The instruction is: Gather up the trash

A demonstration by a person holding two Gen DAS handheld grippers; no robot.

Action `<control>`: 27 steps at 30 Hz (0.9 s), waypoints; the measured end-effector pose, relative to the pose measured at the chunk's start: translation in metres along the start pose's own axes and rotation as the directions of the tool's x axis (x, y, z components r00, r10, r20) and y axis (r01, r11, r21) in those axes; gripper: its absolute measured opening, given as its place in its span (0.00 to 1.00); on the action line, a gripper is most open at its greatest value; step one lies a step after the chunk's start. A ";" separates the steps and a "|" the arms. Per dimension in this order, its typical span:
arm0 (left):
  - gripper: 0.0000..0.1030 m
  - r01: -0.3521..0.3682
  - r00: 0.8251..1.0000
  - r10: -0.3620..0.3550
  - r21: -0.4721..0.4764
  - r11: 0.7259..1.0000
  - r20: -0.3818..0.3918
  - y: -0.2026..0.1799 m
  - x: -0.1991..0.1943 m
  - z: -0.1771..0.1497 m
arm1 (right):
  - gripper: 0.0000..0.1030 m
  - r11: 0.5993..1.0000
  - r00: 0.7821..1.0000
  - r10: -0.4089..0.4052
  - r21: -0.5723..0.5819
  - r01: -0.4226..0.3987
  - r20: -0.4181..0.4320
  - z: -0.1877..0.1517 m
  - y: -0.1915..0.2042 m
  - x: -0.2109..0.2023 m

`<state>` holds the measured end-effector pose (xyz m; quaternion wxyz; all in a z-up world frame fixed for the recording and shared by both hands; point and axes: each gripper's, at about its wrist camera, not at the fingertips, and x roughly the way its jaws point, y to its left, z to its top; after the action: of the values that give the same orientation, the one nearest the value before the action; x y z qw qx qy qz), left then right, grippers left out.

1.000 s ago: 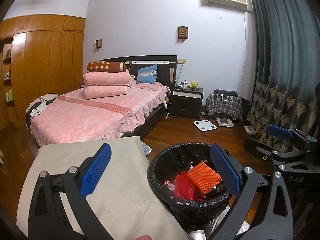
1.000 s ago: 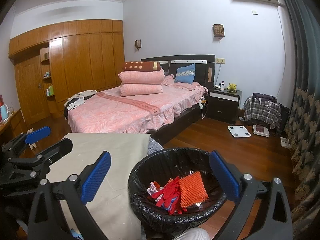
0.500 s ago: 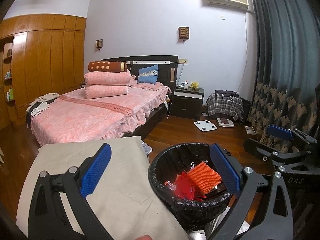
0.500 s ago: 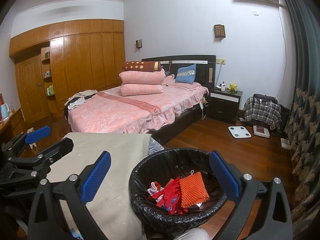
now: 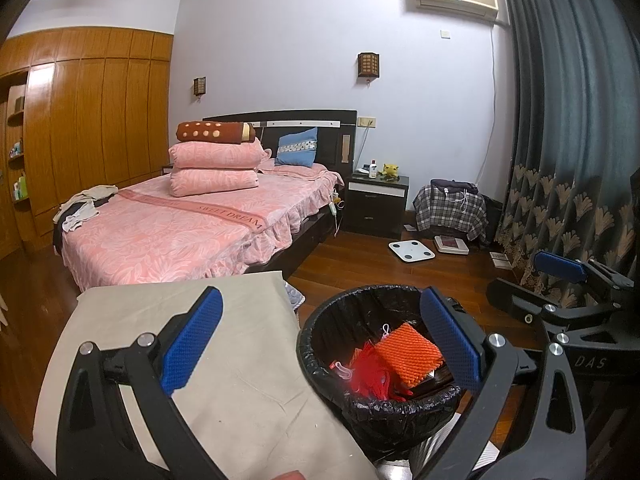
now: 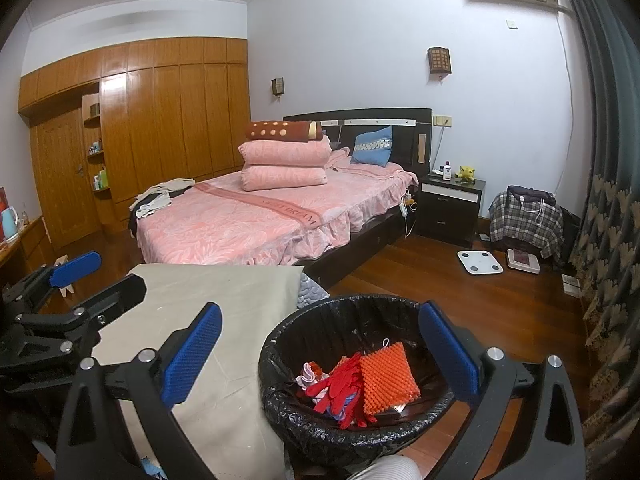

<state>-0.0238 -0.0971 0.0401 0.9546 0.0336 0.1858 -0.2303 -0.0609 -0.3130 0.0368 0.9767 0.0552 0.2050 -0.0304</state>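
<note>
Both tools hang above the near end of a table draped in a beige cloth (image 5: 224, 360), and neither one has anything between its blue pads. The left gripper (image 5: 320, 344) fills the bottom of its own view with its fingers spread wide apart, the left pad over the cloth and the right pad over the bin. The right gripper (image 6: 320, 350) is spread just as wide in the lower part of its view, framing the same two things.

The round waste bin lined with a black plastic bag (image 5: 320, 344) stands just beside the table's right edge, at lower centre of both views. Inside it lies an orange knobbly square pad (image 6: 386, 378) with a small white loop at its top corner, leaning against a bundle of red gloves (image 6: 340, 390); a scrap of pale fabric sits to the left of the gloves. In the left view the other tool shows at the right edge, over the wooden floor (image 5: 360, 256).

Beyond the table, mid-frame, stands a bed with a pink patterned cover (image 6: 248, 220), two folded pink quilts and a brown spotted bolster stacked near its dark headboard. A white bathroom scale (image 6: 480, 262) lies on the floor at centre right, near a dark bedside cabinet (image 6: 450, 208).
</note>
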 end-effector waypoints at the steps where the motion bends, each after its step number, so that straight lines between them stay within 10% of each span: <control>1: 0.94 0.000 1.000 0.000 0.000 1.000 0.000 0.000 0.000 0.000 | 0.94 1.000 1.000 0.000 -0.001 0.000 0.000 0.000 0.000 0.000; 27: 0.94 0.001 1.000 -0.001 -0.003 1.000 -0.003 0.003 0.000 0.000 | 0.94 1.000 1.000 0.006 -0.002 -0.006 -0.014 -0.006 0.006 0.003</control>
<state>-0.0223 -0.0946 0.0400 0.9543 0.0324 0.1879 -0.2302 -0.0602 -0.3067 0.0303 0.9754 0.0552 0.2118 -0.0270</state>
